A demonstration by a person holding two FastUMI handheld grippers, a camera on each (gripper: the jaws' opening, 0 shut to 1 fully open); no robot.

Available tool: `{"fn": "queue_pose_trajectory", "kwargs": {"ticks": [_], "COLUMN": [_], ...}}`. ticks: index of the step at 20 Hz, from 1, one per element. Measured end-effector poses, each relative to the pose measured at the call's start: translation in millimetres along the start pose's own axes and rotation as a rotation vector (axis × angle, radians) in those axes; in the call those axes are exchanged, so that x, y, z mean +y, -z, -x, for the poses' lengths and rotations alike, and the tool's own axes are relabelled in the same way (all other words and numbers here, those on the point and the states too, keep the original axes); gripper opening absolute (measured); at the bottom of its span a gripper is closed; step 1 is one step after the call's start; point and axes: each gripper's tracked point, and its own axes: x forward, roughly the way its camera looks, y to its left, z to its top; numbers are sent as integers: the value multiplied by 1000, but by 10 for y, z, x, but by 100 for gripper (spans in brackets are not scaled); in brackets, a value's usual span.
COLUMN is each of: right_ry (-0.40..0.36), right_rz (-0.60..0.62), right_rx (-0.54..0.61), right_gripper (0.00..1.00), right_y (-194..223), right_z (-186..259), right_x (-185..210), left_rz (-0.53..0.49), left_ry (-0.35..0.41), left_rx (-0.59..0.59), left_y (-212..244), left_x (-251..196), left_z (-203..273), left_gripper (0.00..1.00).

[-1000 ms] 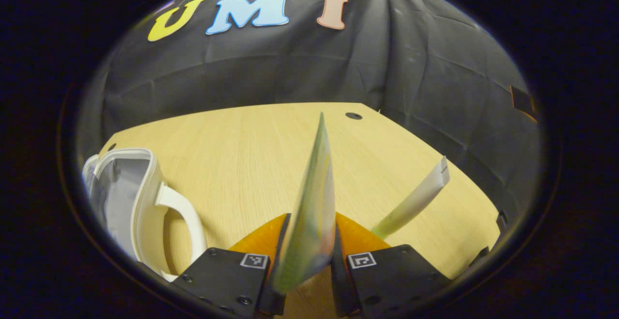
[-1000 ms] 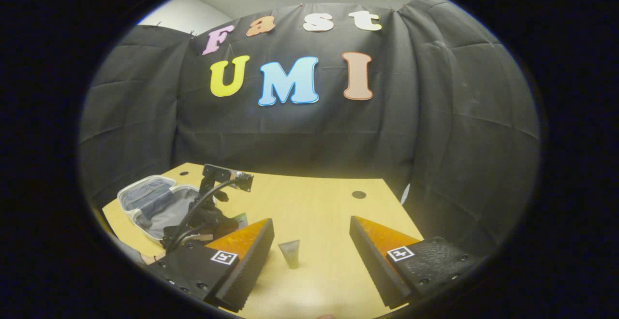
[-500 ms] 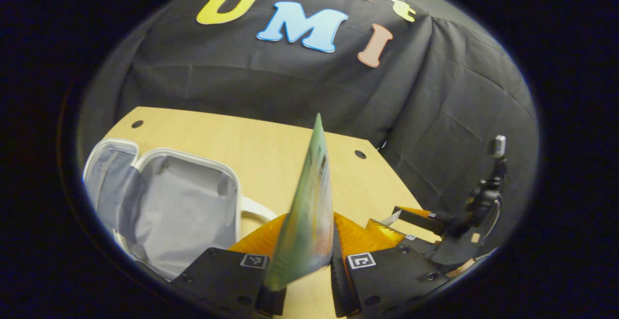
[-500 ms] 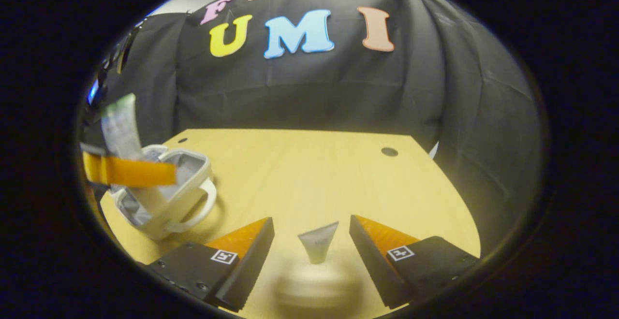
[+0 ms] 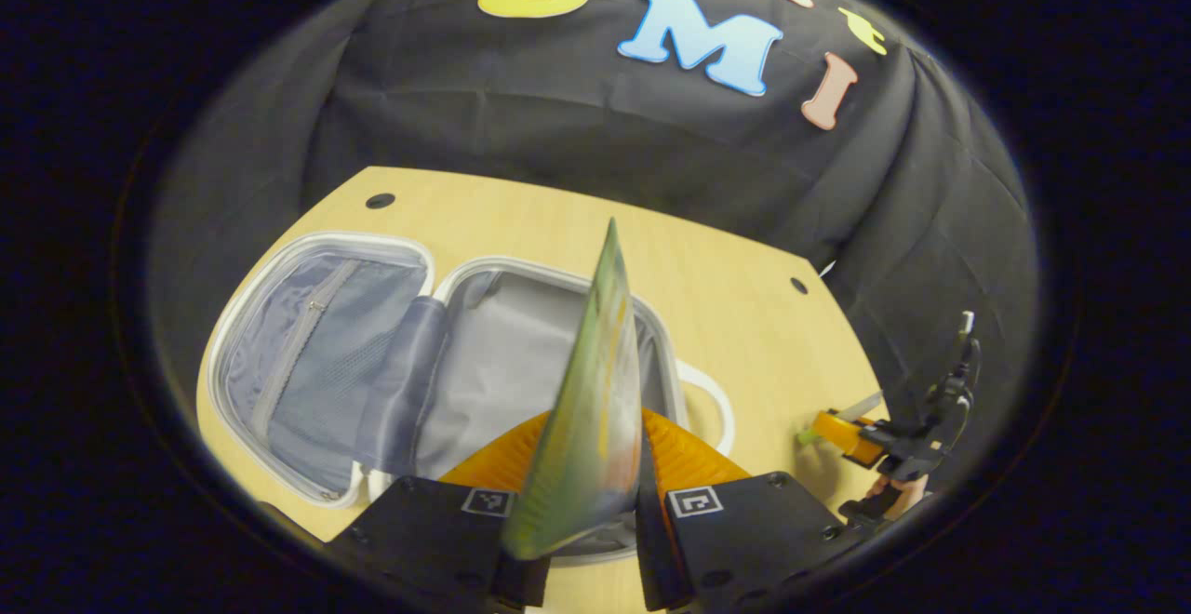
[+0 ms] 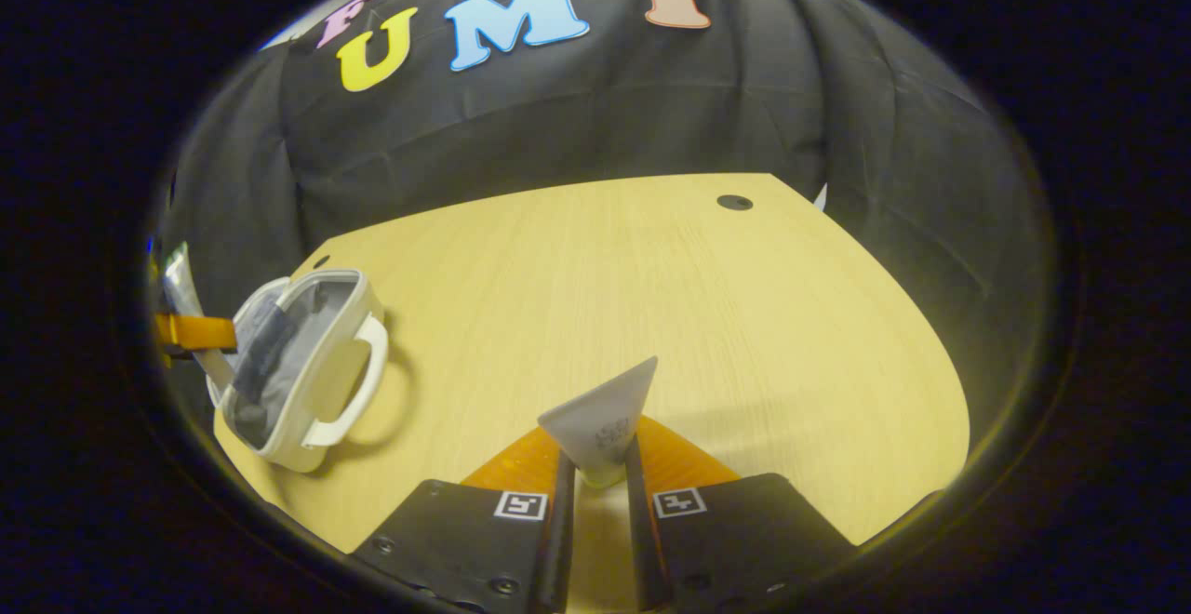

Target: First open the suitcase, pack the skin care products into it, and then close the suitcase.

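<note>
The white suitcase (image 5: 326, 363) lies open on the wooden table (image 5: 735, 316), showing its grey lining and a zipped mesh pocket. My left gripper (image 5: 595, 433) is shut on a flat green tube (image 5: 600, 381), which stands up over the suitcase's right half. My right gripper (image 6: 595, 451) is shut on a small grey-white tube (image 6: 603, 414), just above the table's near part. In the right gripper view the suitcase (image 6: 298, 363) sits at the far left, with the left gripper (image 6: 191, 330) beside it. The right gripper (image 5: 861, 433) appears far right in the left gripper view.
The suitcase's white handle (image 5: 712, 400) points toward the table's right side. Bare wood (image 6: 651, 270) stretches between the suitcase and the right gripper. Black cloth walls close off the table's back and sides. A hand (image 5: 893, 488) holds the right gripper.
My left gripper has swung with the green tube from bare table to over the open suitcase. My right gripper came down around the grey-white tube and shut on it.
</note>
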Motion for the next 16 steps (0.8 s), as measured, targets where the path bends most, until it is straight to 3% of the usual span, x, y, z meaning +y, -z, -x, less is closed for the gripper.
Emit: {"fn": "queue_pose_trajectory", "kwargs": {"ticks": [4,8,11,14,16], "right_ry": [-62,-116,-164,-221,-255], "right_rz": [-87,-110,-113,-96,-73], "right_rx": [2,-21,-26,-28,-14], "right_gripper": [25,25,25,25,25], "right_y": [74,63,-26,-177,-220], "right_z": [427,784,924,912,804], "right_x": [479,964,1380,1840,2139], "left_rz": [-56,-97,-117,-145,-158], "left_ry": [-54,-64,-60,-38,-39], "left_rx": [164,227,160,64,-4], "left_y": [269,358,171,-85,-228], "left_x": [350,528,580,568,649], "left_z": [-364,-600,-629,-458,-239], "left_gripper": [46,47,53,81,84]}}
